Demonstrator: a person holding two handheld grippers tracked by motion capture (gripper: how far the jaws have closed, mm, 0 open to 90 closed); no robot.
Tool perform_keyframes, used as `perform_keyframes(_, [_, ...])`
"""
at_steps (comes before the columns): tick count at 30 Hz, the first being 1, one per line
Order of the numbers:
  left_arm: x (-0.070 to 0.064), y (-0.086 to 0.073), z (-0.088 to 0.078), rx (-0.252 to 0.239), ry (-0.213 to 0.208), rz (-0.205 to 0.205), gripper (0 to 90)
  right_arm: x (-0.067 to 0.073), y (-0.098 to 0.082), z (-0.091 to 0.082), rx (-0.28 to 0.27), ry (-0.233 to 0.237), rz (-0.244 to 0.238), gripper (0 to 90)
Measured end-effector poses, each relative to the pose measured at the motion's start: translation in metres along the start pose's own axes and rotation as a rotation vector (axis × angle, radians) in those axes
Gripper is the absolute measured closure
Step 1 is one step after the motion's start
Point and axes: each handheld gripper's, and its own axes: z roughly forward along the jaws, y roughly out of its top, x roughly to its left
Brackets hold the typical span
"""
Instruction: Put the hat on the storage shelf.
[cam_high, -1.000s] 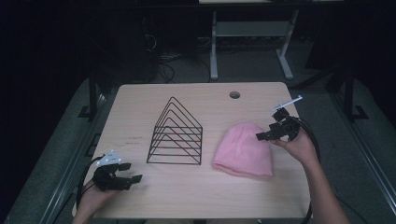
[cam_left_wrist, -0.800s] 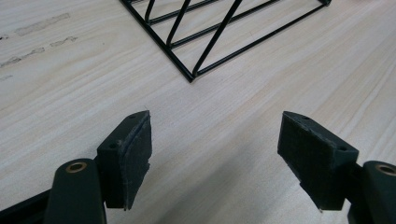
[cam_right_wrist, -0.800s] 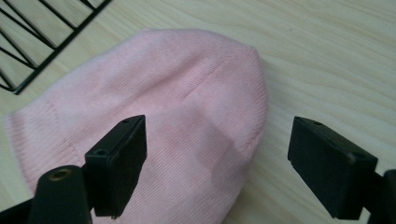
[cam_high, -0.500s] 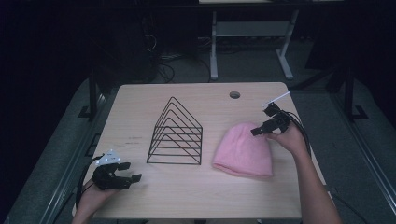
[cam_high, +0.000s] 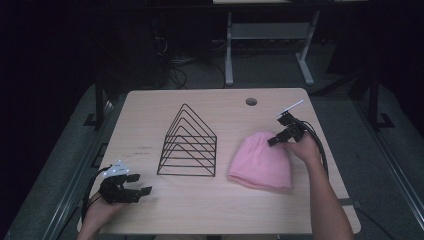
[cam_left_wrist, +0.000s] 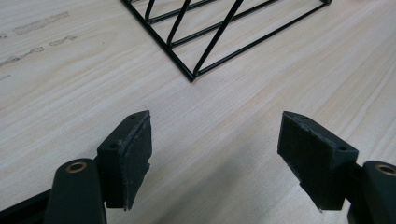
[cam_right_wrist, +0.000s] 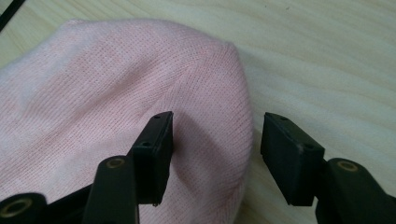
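A pink knit hat (cam_high: 261, 160) lies flat on the right half of the wooden table (cam_high: 210, 215). My right gripper (cam_high: 274, 141) is down at the hat's far right edge. In the right gripper view the hat (cam_right_wrist: 93, 93) has its rounded edge between the jaws of the right gripper (cam_right_wrist: 217, 126). The left pad rests over the knit and the right pad over bare wood. These jaws have just been closing and do not pinch the fabric. My left gripper (cam_high: 142, 192) sits open at the front left, and the left gripper (cam_left_wrist: 215, 126) holds nothing.
A black wire rack (cam_high: 189, 142) of nested triangles stands mid-table, left of the hat; its base corner (cam_left_wrist: 191, 74) lies ahead of the left jaws. A round cable hole (cam_high: 251, 101) sits near the far edge. Desk legs and cables lie on the floor beyond.
The right gripper has come left and down onto the hat's edge, and its jaws stand narrower. The left gripper has stayed put.
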Motion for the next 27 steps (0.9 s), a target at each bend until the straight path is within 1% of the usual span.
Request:
perform_keyframes(2, [0.0, 0.0, 0.0001, 0.001, 0.0, 0.0, 26.3, -0.0006, -0.0004, 0.002, 0.002, 0.011, 0.02, 46.1])
perform_keyframes(6, [0.0, 0.0002, 0.0, 0.001, 0.0, -0.002, 26.3, -0.0019, -0.0019, 0.006, 0.009, 0.025, 0.032, 50.1])
perform_keyframes(7, [0.0, 0.0002, -0.0001, 0.001, 0.001, -0.001, 26.3, -0.0032, -0.0036, 0.0086, 0.005, 0.05, 0.046, 53.2])
perform_keyframes(9, [-0.0003, 0.0001, 0.0001, 0.001, -0.001, -0.001, 26.3, -0.0045, -0.0053, 0.0101, 0.003, 0.068, 0.052, 56.7])
perform_keyframes(13, [-0.0007, 0.0003, 0.0011, 0.001, -0.003, -0.001, 26.3, -0.0049, -0.0055, 0.0106, 0.008, 0.081, 0.061, 63.0])
perform_keyframes(15, [-0.001, 0.0001, 0.001, 0.0, -0.003, -0.002, 26.3, -0.0049, -0.0055, 0.0107, 0.009, 0.084, 0.062, 64.0])
perform_keyframes(16, [-0.0007, -0.0003, 0.0005, 0.004, -0.005, -0.005, 26.3, -0.0045, -0.0055, 0.0108, 0.008, 0.093, 0.068, 67.8])
perform_keyframes(18, [-0.0006, -0.0005, 0.0009, -0.003, -0.004, -0.012, 26.3, -0.0038, -0.0051, 0.0099, 0.009, 0.092, 0.069, 71.0])
perform_keyframes(19, [-0.0006, -0.0008, 0.0011, -0.009, -0.003, -0.019, 26.3, -0.0034, -0.0049, 0.0099, 0.008, 0.092, 0.067, 72.1])
perform_keyframes(21, [-0.0001, -0.001, 0.0, -0.006, -0.001, -0.021, 26.3, -0.0031, -0.005, 0.009, -0.001, 0.098, 0.071, 73.9])
perform_keyframes(24, [-0.0009, -0.001, 0.0009, -0.008, -0.007, -0.027, 26.3, -0.0051, -0.0059, 0.0064, -0.005, 0.122, 0.081, 74.7])
perform_keyframes(27, [-0.0017, -0.001, 0.0023, 0.0, -0.014, -0.022, 26.3, -0.0049, -0.006, 0.0034, -0.003, 0.121, 0.073, 75.2])
